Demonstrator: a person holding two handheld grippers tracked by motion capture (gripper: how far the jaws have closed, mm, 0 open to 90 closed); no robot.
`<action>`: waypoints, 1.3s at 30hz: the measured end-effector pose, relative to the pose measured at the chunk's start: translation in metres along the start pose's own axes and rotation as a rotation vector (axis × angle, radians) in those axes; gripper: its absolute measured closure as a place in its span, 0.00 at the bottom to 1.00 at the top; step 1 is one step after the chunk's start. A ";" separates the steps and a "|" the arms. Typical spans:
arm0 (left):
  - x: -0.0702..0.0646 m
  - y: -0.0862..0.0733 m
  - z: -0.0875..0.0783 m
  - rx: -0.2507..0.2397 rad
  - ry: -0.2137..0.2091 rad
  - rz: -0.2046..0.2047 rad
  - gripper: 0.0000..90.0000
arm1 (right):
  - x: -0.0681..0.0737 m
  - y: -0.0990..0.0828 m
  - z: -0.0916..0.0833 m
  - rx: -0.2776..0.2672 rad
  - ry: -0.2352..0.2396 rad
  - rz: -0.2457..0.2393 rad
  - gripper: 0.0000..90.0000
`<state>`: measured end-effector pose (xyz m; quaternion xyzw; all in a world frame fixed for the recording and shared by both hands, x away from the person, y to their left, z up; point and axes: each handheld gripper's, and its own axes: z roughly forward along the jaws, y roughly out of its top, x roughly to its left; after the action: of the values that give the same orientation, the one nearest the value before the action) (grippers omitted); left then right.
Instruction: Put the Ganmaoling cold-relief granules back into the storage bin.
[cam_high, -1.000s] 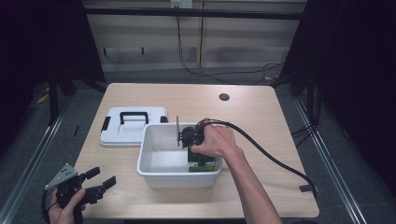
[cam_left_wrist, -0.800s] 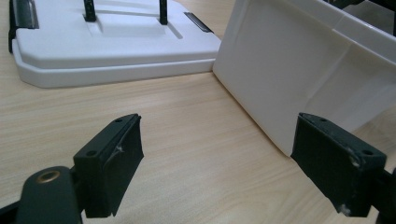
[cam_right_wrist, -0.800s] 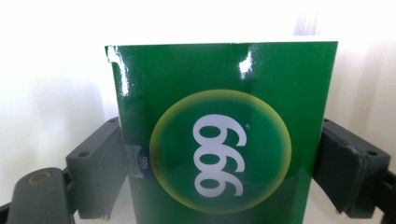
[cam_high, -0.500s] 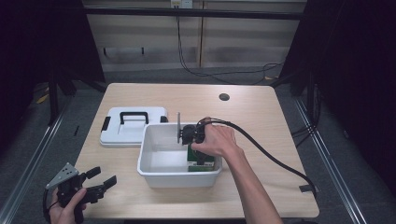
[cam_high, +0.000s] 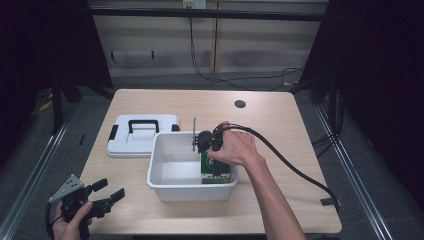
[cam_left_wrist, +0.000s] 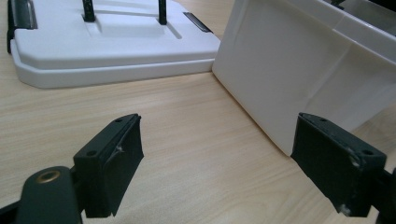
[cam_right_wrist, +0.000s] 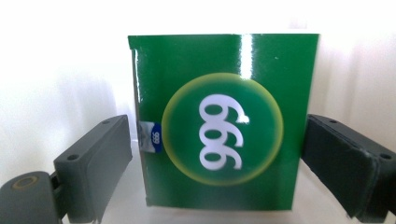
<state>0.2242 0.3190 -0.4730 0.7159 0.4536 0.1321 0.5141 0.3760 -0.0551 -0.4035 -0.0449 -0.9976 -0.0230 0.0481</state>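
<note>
A pale wooden table (cam_high: 280, 120) in a dark room; both grippers' jaws wide, green box (cam_right_wrist: 219, 121) between right's.

Light wooden table (cam_high: 280, 125) with a dark round hole near the far edge. White open bin (cam_high: 170, 185) placed mid-table; white handled lid (cam_high: 142, 145) laid flat beside it.

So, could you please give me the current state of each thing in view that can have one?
White bin: uncovered, upright on the table, green box inside.
Lid: off, lying flat beside the bin, handle up.
Green box: in the bin's right end, between the right tool's jaws, not clamped.
Right tool: open, gaps on both sides of the box.
Left tool: open, holding nothing.
</note>
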 end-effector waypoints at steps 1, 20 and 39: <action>0.000 0.000 0.000 0.001 -0.001 -0.006 0.18 | 0.000 -0.001 -0.003 -0.008 -0.004 0.003 0.09; -0.001 0.000 0.000 -0.001 0.001 0.000 0.18 | 0.005 -0.015 -0.029 -0.201 -0.083 0.068 0.15; 0.000 -0.001 0.000 0.000 0.006 -0.007 0.18 | 0.016 -0.059 -0.044 -0.488 -0.056 0.127 0.16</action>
<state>0.2234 0.3190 -0.4732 0.7137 0.4577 0.1325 0.5134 0.3591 -0.1145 -0.3602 -0.1184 -0.9586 -0.2586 0.0094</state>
